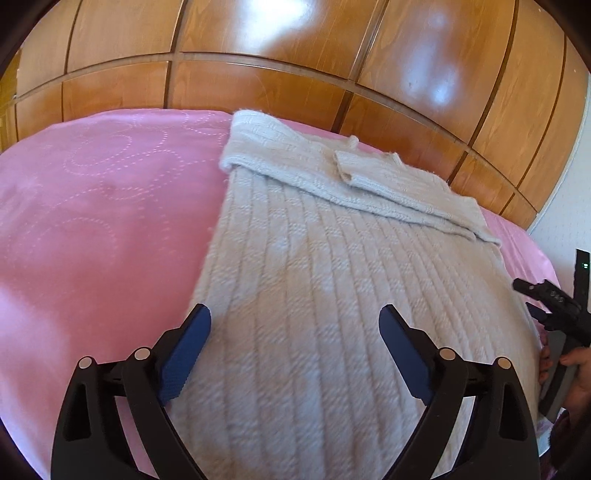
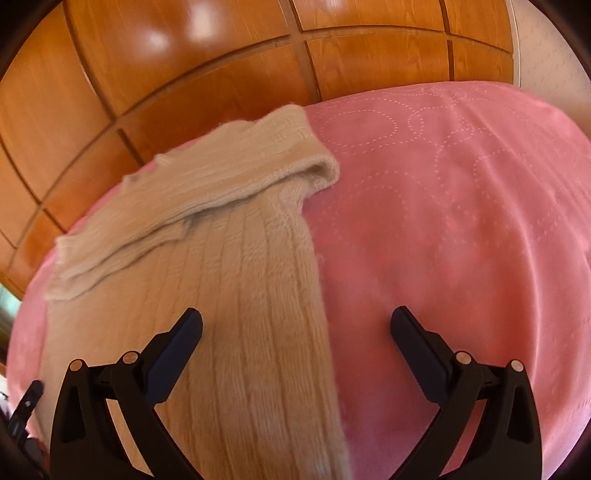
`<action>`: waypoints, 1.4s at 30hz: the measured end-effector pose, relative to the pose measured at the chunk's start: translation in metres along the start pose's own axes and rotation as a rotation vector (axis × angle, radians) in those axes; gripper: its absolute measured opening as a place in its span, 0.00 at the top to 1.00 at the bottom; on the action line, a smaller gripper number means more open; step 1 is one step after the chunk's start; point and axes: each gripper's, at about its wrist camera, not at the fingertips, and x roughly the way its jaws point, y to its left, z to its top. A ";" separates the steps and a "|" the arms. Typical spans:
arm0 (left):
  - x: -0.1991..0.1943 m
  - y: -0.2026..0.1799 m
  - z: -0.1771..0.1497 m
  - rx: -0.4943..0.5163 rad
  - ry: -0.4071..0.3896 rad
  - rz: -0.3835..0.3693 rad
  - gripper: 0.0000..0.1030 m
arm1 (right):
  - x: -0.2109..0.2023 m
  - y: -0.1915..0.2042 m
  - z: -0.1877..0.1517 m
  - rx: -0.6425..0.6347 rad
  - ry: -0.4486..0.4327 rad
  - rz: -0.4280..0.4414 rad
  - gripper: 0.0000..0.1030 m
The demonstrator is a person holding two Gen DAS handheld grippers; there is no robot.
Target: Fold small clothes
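Currently, a cream ribbed sweater [image 1: 325, 280] is laid flat on the pink bedspread [image 1: 92, 229], its far end folded back over itself near the wooden headboard [image 1: 258, 74]. The left claw [image 1: 295, 325] is held spread wide above the sweater's left edge, gripping nothing. The right claw [image 2: 295, 325] is likewise released, straddling the sweater's right edge.

Bright daylight, glare on wood panels [image 1: 280, 22], fisheye-warped, slightly blurred.
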 end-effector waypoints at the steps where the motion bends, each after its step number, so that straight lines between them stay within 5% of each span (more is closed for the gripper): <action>1: -0.002 0.001 -0.001 0.008 -0.001 0.011 0.11 | -0.005 -0.003 -0.003 0.015 -0.008 0.022 0.02; 5: -0.007 0.012 -0.003 0.005 -0.005 0.081 0.08 | -0.026 -0.025 -0.016 0.142 -0.057 0.143 0.02; 9: -0.013 0.031 -0.003 -0.087 -0.001 0.030 0.08 | -0.045 -0.041 -0.026 0.196 -0.067 0.202 0.03; 11: -0.017 0.038 -0.002 -0.104 0.009 -0.009 0.09 | -0.054 -0.043 -0.030 0.180 -0.066 0.229 0.12; 17: -0.026 0.044 -0.012 -0.080 0.036 -0.061 0.43 | -0.072 -0.054 -0.054 0.168 0.007 0.358 0.46; 21: -0.033 0.045 -0.023 -0.057 0.063 -0.134 0.58 | -0.072 -0.062 -0.075 0.198 0.074 0.430 0.56; 30: -0.038 0.034 -0.041 -0.033 0.122 -0.282 0.59 | -0.066 -0.054 -0.095 0.201 0.109 0.524 0.57; 36: -0.032 0.022 -0.038 -0.039 0.149 -0.293 0.59 | -0.063 -0.050 -0.098 0.201 0.083 0.536 0.57; 42: -0.032 0.013 -0.040 -0.020 0.146 -0.256 0.61 | -0.054 -0.051 -0.100 0.220 0.123 0.566 0.80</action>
